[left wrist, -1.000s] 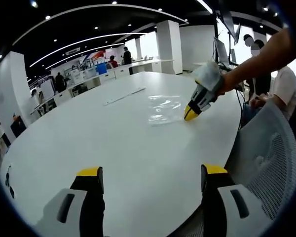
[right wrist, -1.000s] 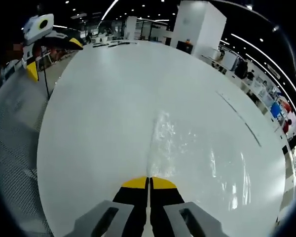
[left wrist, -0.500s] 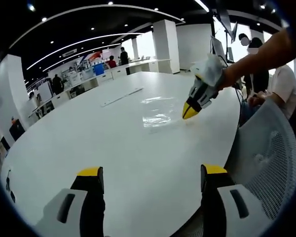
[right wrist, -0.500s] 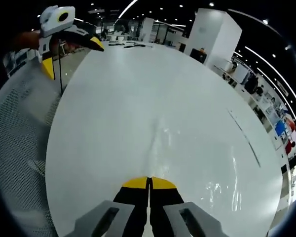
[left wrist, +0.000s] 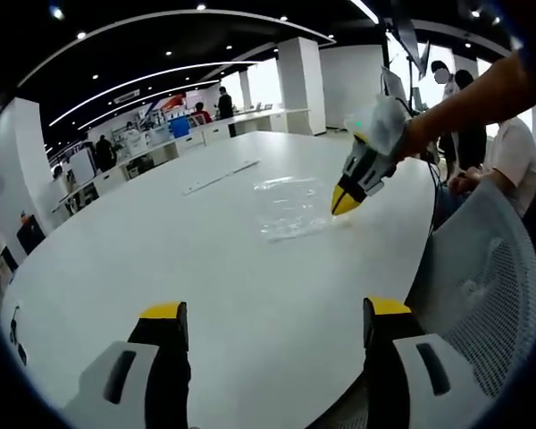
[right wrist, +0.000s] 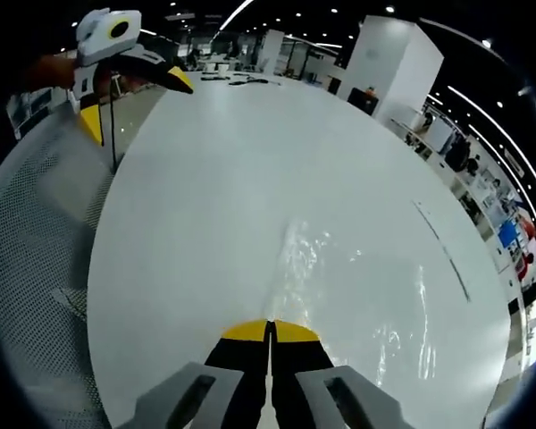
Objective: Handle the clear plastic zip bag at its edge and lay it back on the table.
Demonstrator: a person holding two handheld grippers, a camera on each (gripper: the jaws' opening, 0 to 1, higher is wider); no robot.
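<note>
The clear plastic zip bag (left wrist: 290, 207) lies crinkled on the white table (left wrist: 205, 259), its right edge raised a little. My right gripper (left wrist: 342, 204), held by a person's hand, has its yellow tips shut on that edge. In the right gripper view the shut jaws (right wrist: 270, 327) meet at the bottom, and the bag (right wrist: 339, 277) spreads away from them over the table (right wrist: 205, 179). My left gripper (left wrist: 275, 311) stands open over the table's near edge, well short of the bag, with nothing between its fingers. It also hangs open at the far left (right wrist: 134, 103).
A long thin strip (left wrist: 225, 175) lies on the table beyond the bag, also seen as a dark strip (right wrist: 442, 241). A grey mesh chair (left wrist: 482, 286) stands by the table's edge, chair mesh (right wrist: 36, 250) too. People (left wrist: 482, 134) stand to the right.
The right gripper has risen slightly with the bag's edge in it, and the bag has shifted and crinkled a little. The left gripper has stayed open and still.
</note>
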